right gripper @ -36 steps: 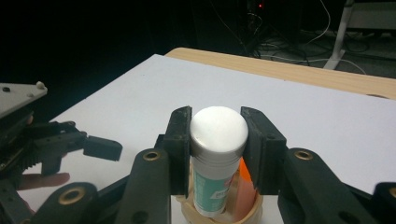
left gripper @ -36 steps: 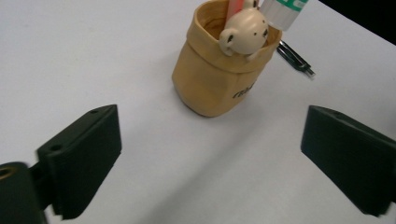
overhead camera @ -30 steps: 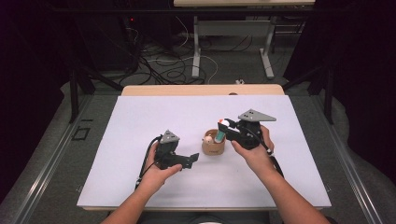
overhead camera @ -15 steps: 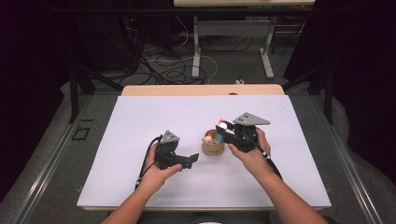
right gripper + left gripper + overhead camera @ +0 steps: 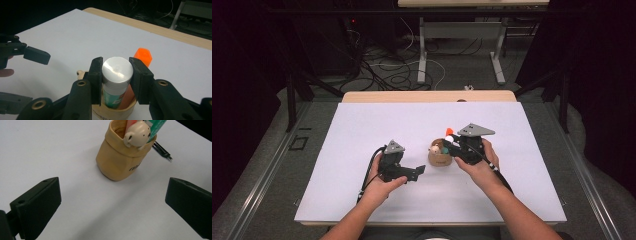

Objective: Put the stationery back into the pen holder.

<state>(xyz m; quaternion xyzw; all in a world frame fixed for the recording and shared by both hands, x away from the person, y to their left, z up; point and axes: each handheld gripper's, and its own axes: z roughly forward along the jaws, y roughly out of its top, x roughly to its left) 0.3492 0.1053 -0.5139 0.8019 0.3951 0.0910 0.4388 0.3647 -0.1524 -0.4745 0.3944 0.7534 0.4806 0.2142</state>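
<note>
one tan pouch [image 5: 120, 161] holds one orange marker [image 5: 143, 56]; right tool [image 5: 116, 72] clamps one green tube [image 5: 117, 75], left tool [image 5: 112, 202] wide open, empty.

Black right gripper [image 5: 116, 80] and left gripper [image 5: 416, 171], each with grey three-cornered plate, black cable, ribbed jaws.

Right claw [image 5: 451, 143] above cup [image 5: 440, 157] (tan)
</note>
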